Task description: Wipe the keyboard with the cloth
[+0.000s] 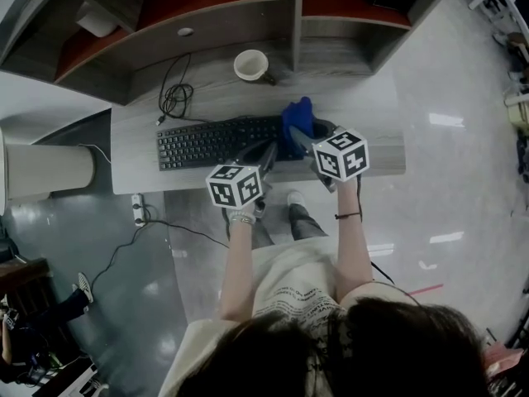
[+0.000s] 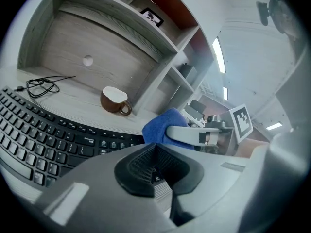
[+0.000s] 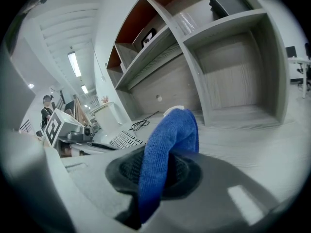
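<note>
Right gripper [image 3: 158, 174] is clamping the blue cloth [image 3: 170, 135] between its jaws. In its own view the fabric is rising out of the dark pads in a thick fold and curling over at the top. From the head view, this gripper is reaching in over the right end of the black keyboard [image 1: 211, 141], and the bunched cloth is sitting above that end. Whether the cloth is actually pressing on the keys is not clear from any view.

Left gripper [image 2: 154, 171] is holding nothing. Its jaws are meeting pad to pad, with only a dark seam showing between them. It is hovering at the keyboard's front edge, just left of the right gripper, and its view is looking across the rows of keys toward the cloth beyond them. The person's forearms are stretching forward from the bottom of the head view, one behind each marker cube.

The keyboard is lying lengthwise along the front part of the grey wood-grain desk [image 1: 376, 118]. Behind it a cup [image 1: 251, 64] – white inside, brown outside in the left gripper view – is standing upright near the shelf unit's [image 1: 295, 23] vertical divider, well apart from the keys. A thin black cable [image 1: 173, 98] is lying in a loose coil on the desk behind the keyboard's left end, with one strand running back toward the shelf unit. The shelf unit is rising at the rear of the desk, with grey boards and reddish-brown inner surfaces.
</note>
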